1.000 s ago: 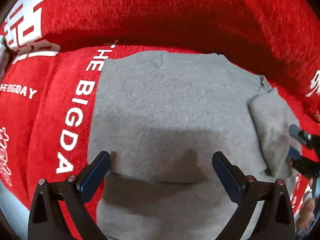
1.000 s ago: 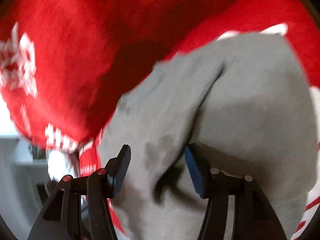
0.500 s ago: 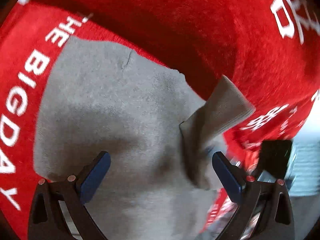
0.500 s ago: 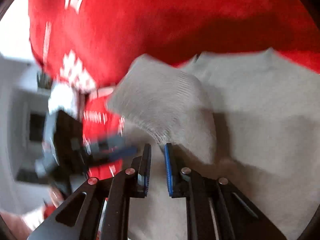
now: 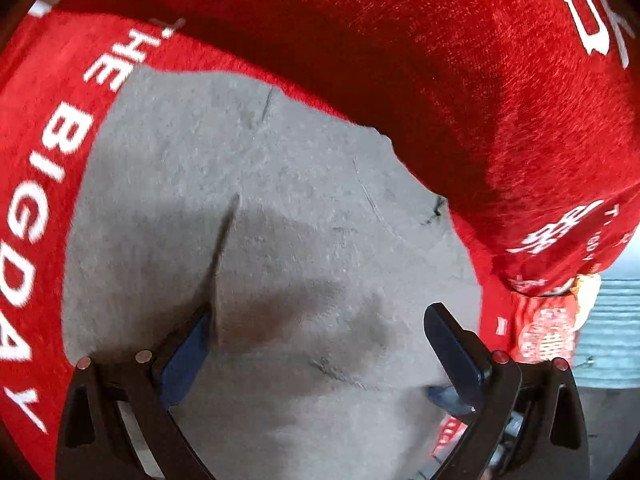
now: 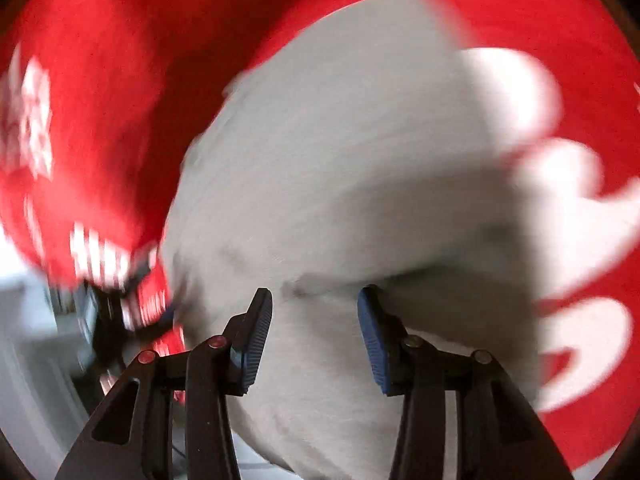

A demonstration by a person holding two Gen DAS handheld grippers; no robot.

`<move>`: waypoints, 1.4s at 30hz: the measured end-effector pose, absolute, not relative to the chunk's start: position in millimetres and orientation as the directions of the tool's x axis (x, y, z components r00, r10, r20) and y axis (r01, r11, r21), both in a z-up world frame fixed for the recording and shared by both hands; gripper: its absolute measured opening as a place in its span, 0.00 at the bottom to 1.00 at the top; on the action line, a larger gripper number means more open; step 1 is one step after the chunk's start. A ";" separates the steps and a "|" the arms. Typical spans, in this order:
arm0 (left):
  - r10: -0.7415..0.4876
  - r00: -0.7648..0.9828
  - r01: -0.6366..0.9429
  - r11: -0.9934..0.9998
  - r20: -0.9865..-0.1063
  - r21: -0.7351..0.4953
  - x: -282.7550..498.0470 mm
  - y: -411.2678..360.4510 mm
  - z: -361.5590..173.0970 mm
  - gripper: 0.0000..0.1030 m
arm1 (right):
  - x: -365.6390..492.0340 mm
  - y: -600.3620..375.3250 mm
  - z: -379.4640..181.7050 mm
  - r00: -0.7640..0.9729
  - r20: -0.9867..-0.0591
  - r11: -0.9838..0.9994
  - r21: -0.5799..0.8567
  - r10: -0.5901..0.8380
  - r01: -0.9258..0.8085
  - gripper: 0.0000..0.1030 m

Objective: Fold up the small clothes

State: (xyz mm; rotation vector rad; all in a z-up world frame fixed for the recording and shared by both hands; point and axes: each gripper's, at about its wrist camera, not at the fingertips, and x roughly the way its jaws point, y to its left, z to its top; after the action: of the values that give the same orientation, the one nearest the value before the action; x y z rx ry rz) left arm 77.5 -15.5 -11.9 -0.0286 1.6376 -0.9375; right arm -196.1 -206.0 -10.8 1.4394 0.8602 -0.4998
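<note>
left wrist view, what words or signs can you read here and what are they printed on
"THE BIG DAY": white capitals on the red cloth, beside the grey garment.
Large white characters on the red cloth, upper right: cut off, unreadable.
Small white characters and letters on the red cloth, right: too small to read.
Pattern on a red packet at the right edge: not legible.
Right wrist view: white marks on the cloth, blurred.

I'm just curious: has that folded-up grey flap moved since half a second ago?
Yes. The flap stood up near the red cloth's edge; now it lies flat over the grey garment, between the left tongs.
</note>
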 end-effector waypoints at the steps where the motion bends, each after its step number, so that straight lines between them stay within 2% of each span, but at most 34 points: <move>1: -0.474 -0.290 0.477 0.682 -0.831 -0.555 78.7 -15.9 -10.9 0.86 | -209.7 -213.0 -13.8 0.641 -0.750 0.040 0.655 0.163 0.755 0.47; 2: -0.446 -0.272 0.502 0.690 -0.853 -0.521 78.7 -19.5 -11.2 0.66 | -222.3 -219.6 -15.8 0.671 -0.731 -0.040 0.672 0.122 0.739 0.47; 3: -0.419 -0.262 0.524 0.695 -0.870 -0.492 80.1 -19.5 -11.7 0.53 | -229.7 -224.4 -18.7 0.693 -0.715 -0.099 0.686 0.091 0.721 0.46; 4: -0.403 -0.256 0.539 0.695 -0.878 -0.476 80.6 -19.3 -11.9 0.22 | -231.9 -228.1 -19.2 0.706 -0.704 -0.130 0.696 0.072 0.707 0.38; 5: -0.395 -0.266 0.547 0.689 -0.879 -0.475 81.1 -20.1 -12.8 0.07 | -232.2 -232.2 -19.2 0.719 -0.694 -0.140 0.707 0.052 0.693 0.05; 10: -0.425 -0.244 0.577 0.659 -0.872 -0.483 72.8 -8.9 9.0 0.07 | -228.7 -246.6 5.0 0.742 -0.670 0.008 0.742 -0.010 0.671 0.06; 16: -0.379 -0.248 0.612 0.652 -0.891 -0.448 50.1 -9.0 -0.3 0.07 | -264.9 -261.8 -19.5 0.705 -0.709 0.011 0.705 0.027 0.709 0.06; 22: -0.339 -0.191 0.651 0.659 -0.921 -0.377 46.0 1.3 1.2 0.08 | -293.8 -262.4 -28.5 0.709 -0.701 0.005 0.711 0.069 0.703 0.07; 23: -0.324 -0.173 0.659 0.663 -0.930 -0.354 47.3 3.1 3.0 0.15 | -297.6 -261.5 -25.6 0.702 -0.705 0.015 0.707 0.101 0.707 0.09; 25: -0.230 -0.050 0.688 0.698 -0.972 -0.201 53.6 10.6 9.7 0.29 | -293.8 -259.3 -18.6 0.669 -0.726 0.057 0.683 0.158 0.728 0.10; 26: -0.215 -0.023 0.691 0.702 -0.976 -0.171 54.7 11.8 11.2 0.31 | -292.7 -258.7 -11.9 0.648 -0.740 0.093 0.668 0.177 0.738 0.11; 29: -0.195 0.010 0.685 0.716 -0.981 -0.135 65.5 19.7 22.8 0.31 | -298.2 -264.9 12.5 0.659 -0.737 0.169 0.676 0.147 0.718 0.16; 31: -0.205 0.012 0.687 0.713 -0.979 -0.141 66.2 19.0 29.7 0.31 | -304.1 -279.9 18.5 0.674 -0.733 0.150 0.679 0.090 0.718 0.33; 32: -0.213 0.013 0.690 0.709 -0.977 -0.146 65.3 16.8 32.9 0.31 | -304.6 -287.5 16.6 0.675 -0.734 0.127 0.678 0.071 0.724 0.45; 37: -0.232 -0.010 0.725 0.668 -0.973 -0.167 40.8 -14.7 30.6 0.31 | -290.8 -327.9 -9.7 0.703 -0.710 0.027 0.704 0.040 0.709 0.46; 41: -0.213 -0.011 0.747 0.648 -0.977 -0.149 24.8 -25.3 17.8 0.31 | -258.3 -342.7 -28.8 0.728 -0.678 0.014 0.733 0.101 0.680 0.45; 42: -0.201 0.002 0.752 0.646 -0.980 -0.131 19.3 -26.9 14.8 0.31 | -250.3 -343.7 -31.6 0.717 -0.685 0.027 0.725 0.129 0.688 0.38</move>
State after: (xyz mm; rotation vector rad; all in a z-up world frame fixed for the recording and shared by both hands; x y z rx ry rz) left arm 19.3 -26.9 14.8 0.5084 1.3758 -0.8000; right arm -250.3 -343.7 -31.6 1.5080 0.7006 -0.4911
